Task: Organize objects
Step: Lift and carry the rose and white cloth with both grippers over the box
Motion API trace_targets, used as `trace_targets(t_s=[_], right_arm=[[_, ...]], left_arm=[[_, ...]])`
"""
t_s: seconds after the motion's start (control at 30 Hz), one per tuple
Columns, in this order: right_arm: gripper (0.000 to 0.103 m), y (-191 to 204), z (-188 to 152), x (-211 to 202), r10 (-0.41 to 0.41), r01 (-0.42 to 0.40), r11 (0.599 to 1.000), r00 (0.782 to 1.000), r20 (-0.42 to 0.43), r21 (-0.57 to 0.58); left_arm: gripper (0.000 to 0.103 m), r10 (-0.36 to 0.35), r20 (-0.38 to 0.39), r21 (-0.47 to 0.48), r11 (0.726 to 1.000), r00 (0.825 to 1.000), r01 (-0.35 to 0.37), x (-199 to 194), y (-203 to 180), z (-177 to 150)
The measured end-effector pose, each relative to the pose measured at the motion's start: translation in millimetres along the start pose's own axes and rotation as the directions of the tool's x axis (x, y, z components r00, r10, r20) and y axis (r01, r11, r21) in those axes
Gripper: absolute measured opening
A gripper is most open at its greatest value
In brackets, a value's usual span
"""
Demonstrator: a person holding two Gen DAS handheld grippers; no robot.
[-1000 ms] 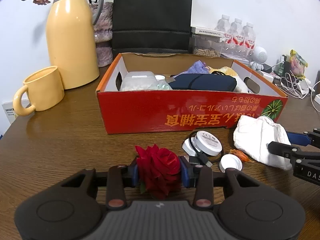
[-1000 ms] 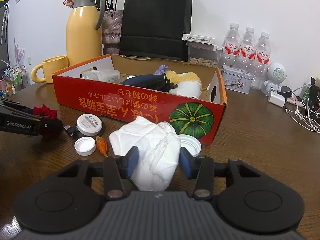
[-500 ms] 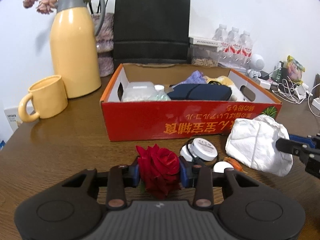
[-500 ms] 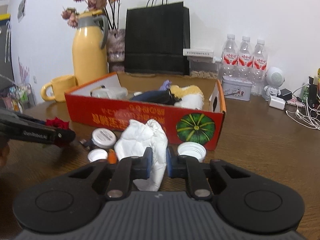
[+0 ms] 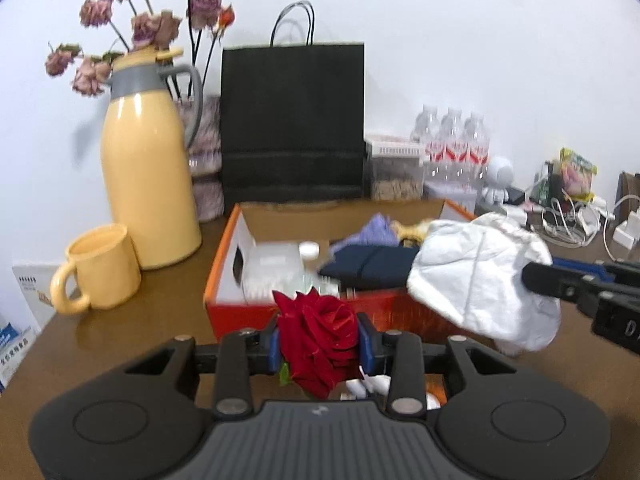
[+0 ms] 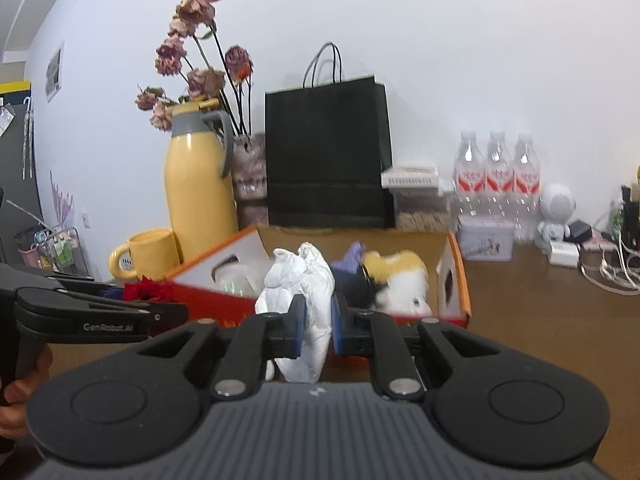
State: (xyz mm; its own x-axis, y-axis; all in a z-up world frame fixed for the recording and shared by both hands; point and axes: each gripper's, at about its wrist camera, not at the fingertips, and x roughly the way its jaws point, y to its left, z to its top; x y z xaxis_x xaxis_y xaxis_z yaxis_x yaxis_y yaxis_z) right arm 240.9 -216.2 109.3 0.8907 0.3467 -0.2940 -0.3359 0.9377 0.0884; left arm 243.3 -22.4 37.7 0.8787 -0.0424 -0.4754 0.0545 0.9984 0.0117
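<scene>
- Left gripper [image 5: 319,346] pinches red rose [image 5: 316,332] btwn its blue pads, bloom up, held above table w/ the box's near wall just ahead.
- Right gripper [image 6: 318,322] is clamped on white crumpled cloth [image 6: 300,280]; cloth hangs loose below the pads & bulges above them. In left view same cloth [image 5: 480,276] sits over the box's right-front part.
- Small white caps [image 5: 370,384] lie on table [image 5: 120,344] under left gripper, mostly hidden.
- My read: step in hand = carry both items over the red box [image 5: 224,280] & drop them in. Do it well by keeping both high enough that hanging cloth & rose clear the front edge, then release one at a time.
- Room: box already has clear container [image 5: 276,268], dark pouch [image 5: 372,268], purple cloth [image 5: 376,228], yellow-white plush [image 6: 400,280]. Freest spot looks like front-left/mid for rose; cloth can sit on pouch.
- Edges: grippers are near each other, so I'd keep them apart. Yellow mug [image 5: 100,268] & jug [image 5: 148,184] are left of box, well apart; black bag [image 5: 292,120] behind.
</scene>
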Motion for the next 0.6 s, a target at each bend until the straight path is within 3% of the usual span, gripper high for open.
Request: trace_targets(t_s=[0.4, 0.6], right_arm=[[0.014, -1.2, 37.0, 45.3, 0.001, -0.003, 0.999, 0.998, 0.057, 0.033], [0.014, -11.7, 43.2, 82.4, 0.006, -0.009, 0.998, 0.999, 0.044, 0.058]], left_arm=[[0.034, 0.009, 0.088, -0.014, 1.0, 0.996, -0.008, 31.2, -6.8, 49.0], [0.034, 0.01, 0.096, -0.024, 1.0, 0.995, -0.008, 61.2, -5.8, 62.1]])
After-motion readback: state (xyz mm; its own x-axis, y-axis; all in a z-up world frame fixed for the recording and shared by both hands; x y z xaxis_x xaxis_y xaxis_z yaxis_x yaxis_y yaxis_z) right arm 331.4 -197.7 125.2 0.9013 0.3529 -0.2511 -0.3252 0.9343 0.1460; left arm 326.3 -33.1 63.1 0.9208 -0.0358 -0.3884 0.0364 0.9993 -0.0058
